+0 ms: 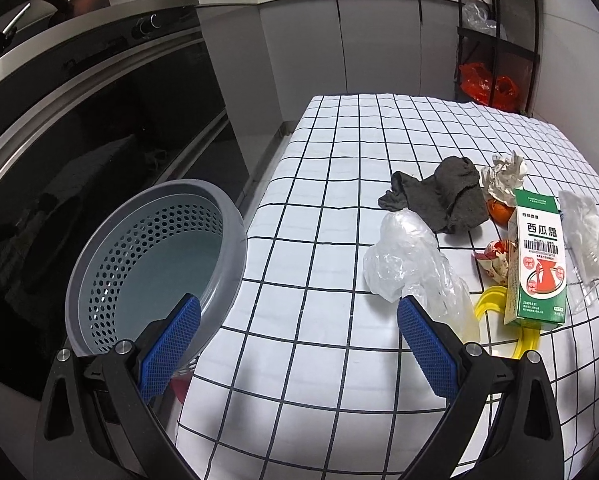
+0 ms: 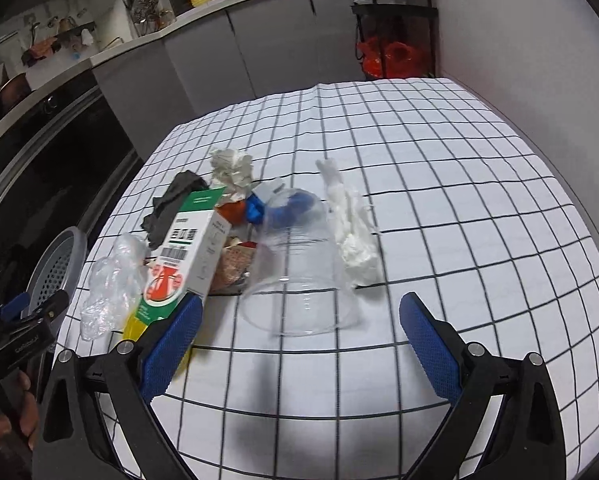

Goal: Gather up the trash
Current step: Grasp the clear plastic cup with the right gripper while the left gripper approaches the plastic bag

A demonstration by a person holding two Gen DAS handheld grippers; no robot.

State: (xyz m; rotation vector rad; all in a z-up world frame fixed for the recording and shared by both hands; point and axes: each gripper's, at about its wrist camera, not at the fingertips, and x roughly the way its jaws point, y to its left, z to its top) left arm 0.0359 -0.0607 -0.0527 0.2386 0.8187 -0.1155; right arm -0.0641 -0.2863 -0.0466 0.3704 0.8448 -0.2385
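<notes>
Trash lies on the checked tablecloth [image 1: 319,200]: a clear plastic bag [image 1: 411,268], a grey cloth [image 1: 443,196], crumpled paper [image 1: 505,178], a green-and-white carton [image 1: 539,264], a red wrapper [image 1: 497,260], a yellow plastic piece [image 1: 495,304] and an orange thing [image 1: 499,212]. The grey perforated bin [image 1: 155,264] stands left of the table. My left gripper [image 1: 299,340] is open and empty, above the table edge between bin and bag. My right gripper [image 2: 299,340] is open and empty, just short of a clear plastic cup [image 2: 299,276] lying on its side. White tissue [image 2: 351,228] lies right of the cup.
A black oven front [image 1: 79,128] stands behind the bin. Grey cabinets [image 1: 339,40] and a black shelf with red bags [image 1: 491,60] are beyond the table. A white wall [image 2: 519,40] borders the table's right side. A blue item [image 2: 295,204] lies behind the cup.
</notes>
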